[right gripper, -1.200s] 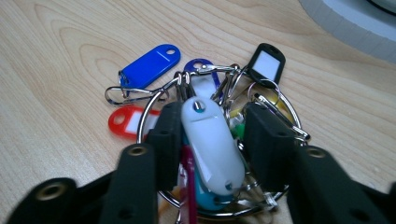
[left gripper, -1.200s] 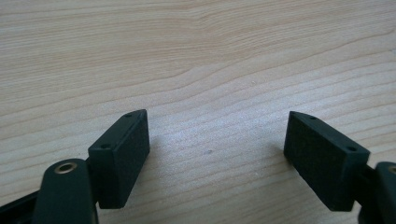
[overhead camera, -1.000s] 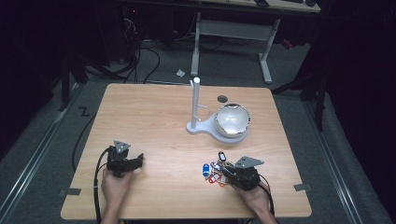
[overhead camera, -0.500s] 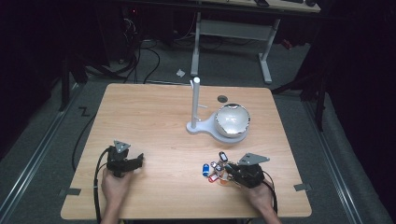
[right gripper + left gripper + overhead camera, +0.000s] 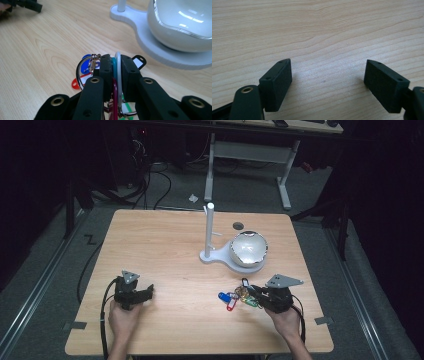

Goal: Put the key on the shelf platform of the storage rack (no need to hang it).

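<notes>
The right claw (image 5: 257, 296) sits near the front right of the wooden counter (image 5: 165, 240), its jaws pressed together on a bunch of key tags (image 5: 236, 298) strung on a metal ring. In the right gripper view the two black jaws pinch a white tag (image 5: 118, 72) and a teal tag (image 5: 114, 65) flat between the pads, with a magenta tag (image 5: 115, 100) hanging just below them and the metal ring (image 5: 81, 72) looping out to the left of the jaws. A blue tag (image 5: 86, 65) and a red tag (image 5: 76, 83) trail from the ring and lie on or close above the wood; whether they rest on it cannot be told. From the high view the bunch lies just to the left of the right claw, a little in front of the white stand (image 5: 220, 256), which carries an upright white post (image 5: 210, 227) and a glossy white bowl-shaped shade (image 5: 248, 249) on its base. The left claw (image 5: 145, 294) is held in the person's left hand (image 5: 122, 317) near the front left of the counter, well apart from the key tags. Its jaws stand wide, with bare wood grain between the two pads in the left gripper view and nothing held.
</notes>
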The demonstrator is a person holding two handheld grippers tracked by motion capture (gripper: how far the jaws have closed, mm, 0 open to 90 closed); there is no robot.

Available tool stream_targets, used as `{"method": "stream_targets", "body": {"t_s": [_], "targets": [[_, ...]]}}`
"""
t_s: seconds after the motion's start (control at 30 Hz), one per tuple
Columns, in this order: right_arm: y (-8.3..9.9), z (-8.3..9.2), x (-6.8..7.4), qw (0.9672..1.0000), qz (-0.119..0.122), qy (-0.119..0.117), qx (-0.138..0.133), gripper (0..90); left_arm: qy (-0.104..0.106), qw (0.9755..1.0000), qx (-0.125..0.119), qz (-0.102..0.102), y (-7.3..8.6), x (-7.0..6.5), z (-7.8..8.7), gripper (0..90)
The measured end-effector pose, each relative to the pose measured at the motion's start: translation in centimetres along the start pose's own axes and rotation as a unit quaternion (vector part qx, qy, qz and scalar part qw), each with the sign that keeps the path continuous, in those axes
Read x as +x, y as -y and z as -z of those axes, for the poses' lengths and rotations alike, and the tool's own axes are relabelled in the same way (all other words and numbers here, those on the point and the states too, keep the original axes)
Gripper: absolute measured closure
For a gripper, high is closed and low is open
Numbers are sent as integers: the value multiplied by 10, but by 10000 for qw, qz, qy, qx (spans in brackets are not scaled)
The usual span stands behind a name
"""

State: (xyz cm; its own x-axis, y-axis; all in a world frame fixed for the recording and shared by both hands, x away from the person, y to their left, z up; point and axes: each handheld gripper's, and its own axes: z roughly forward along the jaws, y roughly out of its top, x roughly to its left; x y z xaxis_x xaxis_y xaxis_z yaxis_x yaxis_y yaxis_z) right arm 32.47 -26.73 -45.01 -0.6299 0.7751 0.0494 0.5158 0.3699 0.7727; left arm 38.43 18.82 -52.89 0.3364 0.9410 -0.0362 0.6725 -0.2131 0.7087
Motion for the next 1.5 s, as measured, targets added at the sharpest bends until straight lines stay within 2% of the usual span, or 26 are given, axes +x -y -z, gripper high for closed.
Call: {"method": "stream_targets", "body": {"t_s": [0.33, 0.47, 0.97, 1.5], "targets": [[-21, 25, -8, 9994, 69, 82, -326, 814, 6, 10000, -2, 6, 0, 0, 0, 228], [-28, 33, -10, 9991, 144, 132, -381, 814, 9, 10000, -3, 6, 0, 0, 0, 228], [-50, 58, -21, 9976, 105, 165, -670, 814, 9, 10000, -1, 6, 0, 0, 0, 227], [-84, 81, -32, 9954, 226, 275, -894, 814, 11, 10000, -2, 6, 0, 0, 0, 226]]}}
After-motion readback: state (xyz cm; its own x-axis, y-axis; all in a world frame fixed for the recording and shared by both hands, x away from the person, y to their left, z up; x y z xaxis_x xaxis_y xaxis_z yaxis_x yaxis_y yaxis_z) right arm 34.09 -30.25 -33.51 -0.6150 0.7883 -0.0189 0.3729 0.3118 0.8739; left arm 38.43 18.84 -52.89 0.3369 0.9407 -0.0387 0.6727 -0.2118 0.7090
